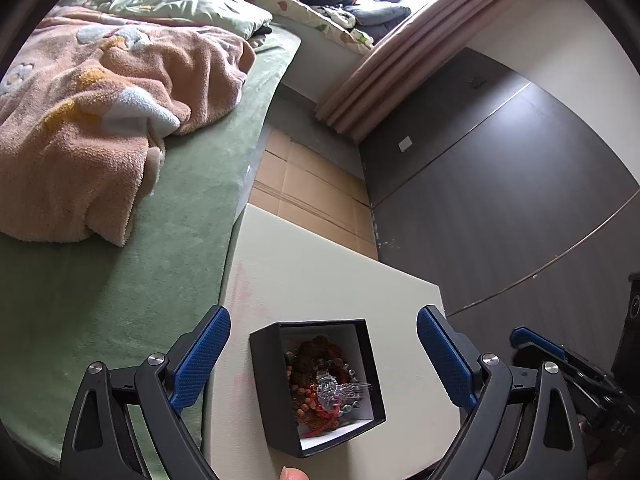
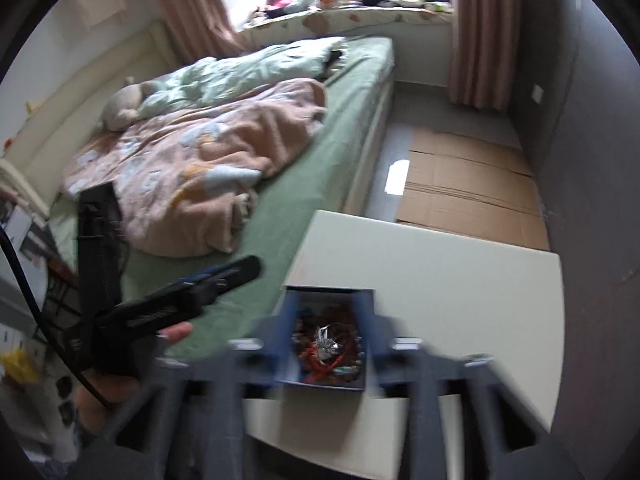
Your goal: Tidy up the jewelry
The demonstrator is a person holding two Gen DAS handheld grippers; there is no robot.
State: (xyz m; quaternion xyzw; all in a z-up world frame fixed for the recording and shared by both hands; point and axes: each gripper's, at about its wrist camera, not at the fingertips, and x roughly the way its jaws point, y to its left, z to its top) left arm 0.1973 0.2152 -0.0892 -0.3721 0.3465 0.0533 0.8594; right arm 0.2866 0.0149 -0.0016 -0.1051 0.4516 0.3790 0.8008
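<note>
- Bed (image 1: 132, 280) on the left, green sheet, a pink blanket (image 1: 100, 128) heaped on it.
- Pale surface (image 1: 320, 272) stands just beside the bed's edge; cardboard (image 1: 312, 192) lies on the floor beyond it.
- Left claw (image 1: 324, 356) is open, its blue pads spread wide, nothing pressed between them.
- Black box (image 1: 316, 440) sits on the surface between and just past those pads, touching neither.
- Jewelry (image 1: 324, 384) lies heaped inside the box: reddish-brown beads, a silver piece on top, a red strand.
- A fingertip (image 1: 294, 473) shows at the bottom edge of the left view, just below the box.
- Right claw (image 2: 326, 336) is blurred in its own view; its fingers stand parted, framing the box (image 2: 320, 384) on either side. Whether they touch the walls I cannot tell. No pads press on anything visible.
- In the left view the right claw shows at the far right edge, beside the surface.
</note>
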